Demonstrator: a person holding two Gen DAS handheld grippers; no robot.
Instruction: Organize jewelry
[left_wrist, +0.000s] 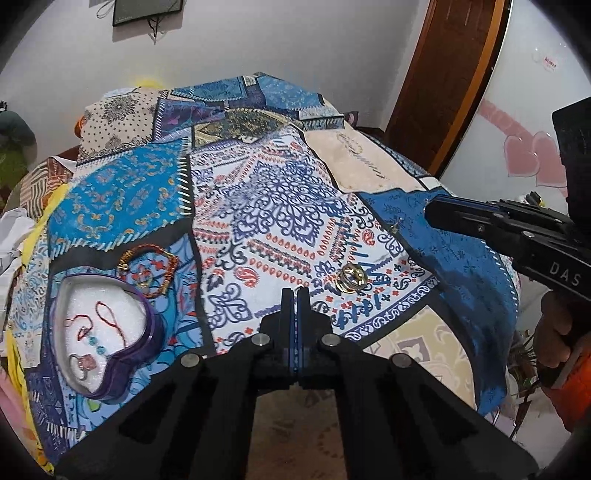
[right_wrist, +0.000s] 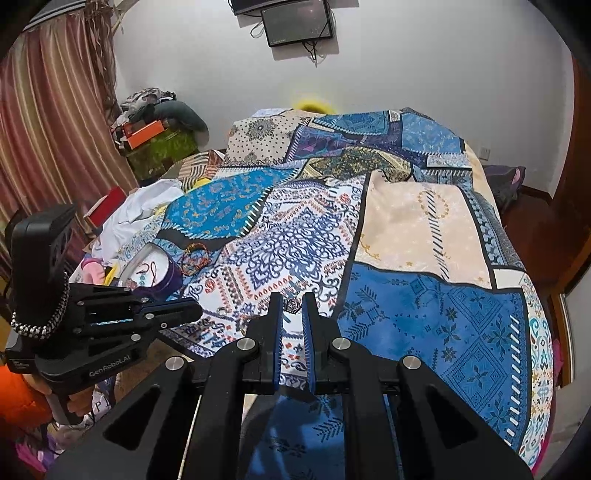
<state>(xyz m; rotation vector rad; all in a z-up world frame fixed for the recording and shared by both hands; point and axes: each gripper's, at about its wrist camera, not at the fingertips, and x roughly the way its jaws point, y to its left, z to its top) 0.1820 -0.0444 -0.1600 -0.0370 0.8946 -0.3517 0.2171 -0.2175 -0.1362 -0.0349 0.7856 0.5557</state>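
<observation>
A purple heart-shaped jewelry box (left_wrist: 110, 332) with a white foam lining lies open on the patterned bedspread, holding a red-cord necklace with blue beads and a pink ring. A red-and-gold bracelet (left_wrist: 147, 271) lies just beyond it. Gold rings (left_wrist: 351, 278) lie on the cloth right of my left gripper (left_wrist: 295, 295), which is shut and empty. My right gripper (right_wrist: 293, 306) is narrowly open around a small silver ring (right_wrist: 293, 305) at its fingertips. The box (right_wrist: 155, 275) and bracelet (right_wrist: 194, 254) also show in the right wrist view.
The patchwork bedspread (left_wrist: 280, 206) covers the whole bed. Clothes and bags (right_wrist: 147, 129) pile up at the far left by a striped curtain. A wooden door (left_wrist: 443, 85) stands at the right. The bed's near edge drops to the floor (left_wrist: 295, 424).
</observation>
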